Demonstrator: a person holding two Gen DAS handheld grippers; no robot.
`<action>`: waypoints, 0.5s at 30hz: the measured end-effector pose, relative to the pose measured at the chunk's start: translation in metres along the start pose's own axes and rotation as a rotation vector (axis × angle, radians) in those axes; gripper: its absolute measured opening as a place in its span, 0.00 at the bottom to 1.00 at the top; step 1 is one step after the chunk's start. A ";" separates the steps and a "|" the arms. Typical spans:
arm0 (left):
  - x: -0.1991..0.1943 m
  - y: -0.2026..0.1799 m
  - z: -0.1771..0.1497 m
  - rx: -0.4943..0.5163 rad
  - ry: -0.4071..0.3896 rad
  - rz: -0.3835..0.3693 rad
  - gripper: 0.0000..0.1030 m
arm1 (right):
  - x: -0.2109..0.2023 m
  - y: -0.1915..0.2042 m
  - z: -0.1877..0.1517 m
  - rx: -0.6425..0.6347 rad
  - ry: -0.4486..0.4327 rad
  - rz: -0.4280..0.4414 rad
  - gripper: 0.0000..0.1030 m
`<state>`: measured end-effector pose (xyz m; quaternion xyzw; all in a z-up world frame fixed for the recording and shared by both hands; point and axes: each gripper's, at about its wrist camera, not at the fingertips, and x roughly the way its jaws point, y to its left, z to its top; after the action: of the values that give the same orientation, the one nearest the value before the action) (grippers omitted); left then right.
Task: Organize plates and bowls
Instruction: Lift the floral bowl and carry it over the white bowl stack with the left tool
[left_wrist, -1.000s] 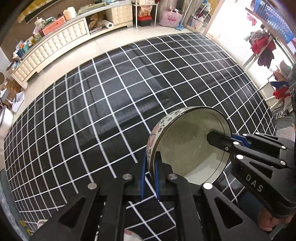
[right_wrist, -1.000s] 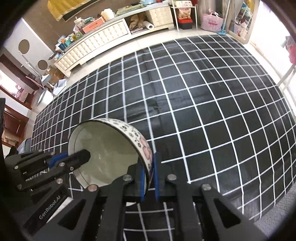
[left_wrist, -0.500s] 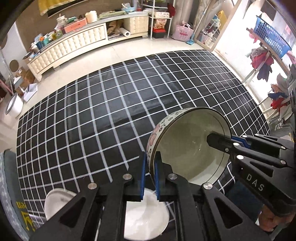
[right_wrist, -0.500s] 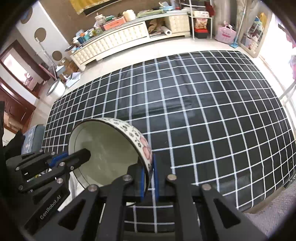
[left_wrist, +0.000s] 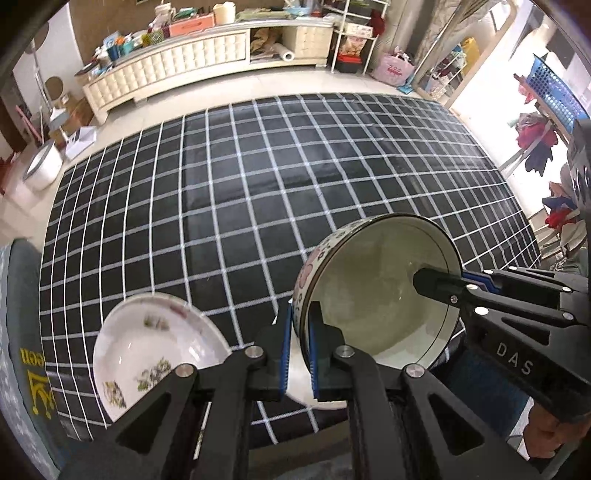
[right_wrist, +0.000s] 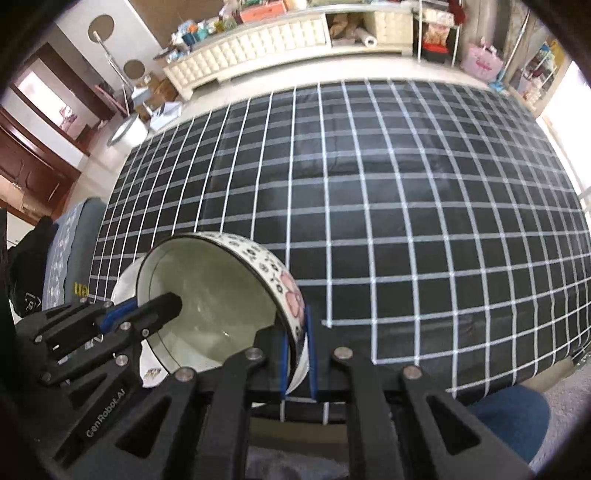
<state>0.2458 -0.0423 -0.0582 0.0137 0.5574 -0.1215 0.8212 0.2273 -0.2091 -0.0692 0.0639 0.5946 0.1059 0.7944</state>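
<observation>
Since it is big: bowl (left_wrist: 376, 295) gets 2 claws.
Left claw (left_wrist: 298, 354): clamped on rim.
Right claw (right_wrist: 297, 354): clamped on opp. rim — keeps bowl steady.

bowl (left_wrist: 376, 295): glossy glazed ceramic | tablecloth (left_wrist: 258, 192): matt cloth | plate (left_wrist: 147, 354): glossy

We saw a black checked tablecloth (left_wrist: 258, 192). Beyond its far edge stood a cream tufted cabinet (left_wrist: 192, 62), with a pink bag (left_wrist: 397, 68) on the floor to the cabinet's right.
</observation>
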 end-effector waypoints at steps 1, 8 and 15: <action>0.001 0.002 -0.003 -0.005 0.005 0.000 0.07 | 0.005 0.003 -0.001 -0.004 0.015 -0.002 0.11; 0.016 0.009 -0.026 -0.019 0.054 -0.022 0.07 | 0.019 0.019 -0.015 -0.016 0.068 -0.044 0.11; 0.033 0.017 -0.038 -0.037 0.082 -0.048 0.07 | 0.037 0.021 -0.020 0.002 0.119 -0.044 0.12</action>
<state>0.2263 -0.0253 -0.1046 -0.0100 0.5930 -0.1302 0.7945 0.2161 -0.1806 -0.1042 0.0452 0.6423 0.0914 0.7596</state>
